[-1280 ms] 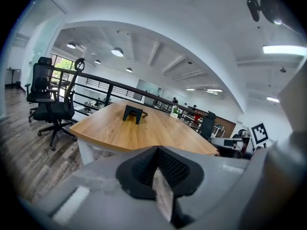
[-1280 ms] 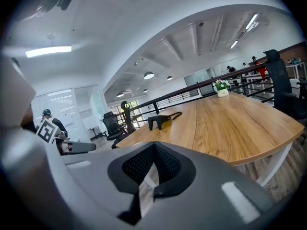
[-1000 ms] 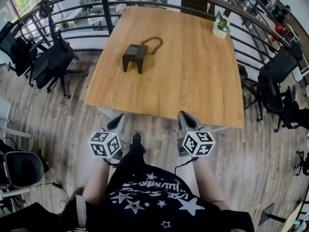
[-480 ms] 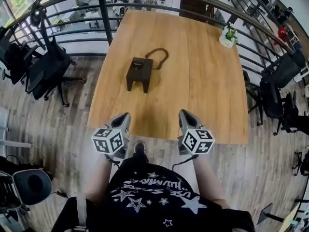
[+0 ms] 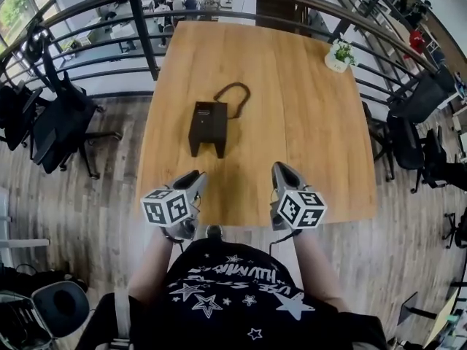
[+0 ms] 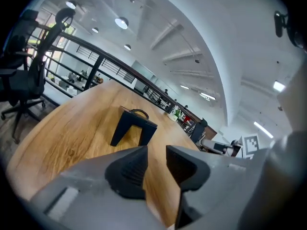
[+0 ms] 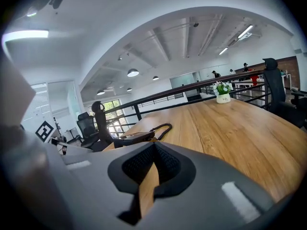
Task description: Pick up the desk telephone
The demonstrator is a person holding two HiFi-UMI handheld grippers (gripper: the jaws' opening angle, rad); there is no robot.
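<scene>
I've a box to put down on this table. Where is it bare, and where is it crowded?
Bare: the right half of the table, from the telephone across to the right edge, up to the plant in the far right corner; the strip between telephone and near edge. Crowded: only left-middle, telephone and cord.

light: bright, even | edges: fisheye bend, dark corners | focus: jaws blurred up close

A rectangular light wooden table point(image 5: 306, 122) stands on a grey-brown plank floor point(image 5: 95, 210). A small white pot holding a green plant point(image 5: 336, 55) sits near the table's far right corner. A curved dark metal railing point(image 5: 144, 35) runs past its far edge. Black office chairs point(image 5: 62, 122) stand off the left and right edges.
</scene>
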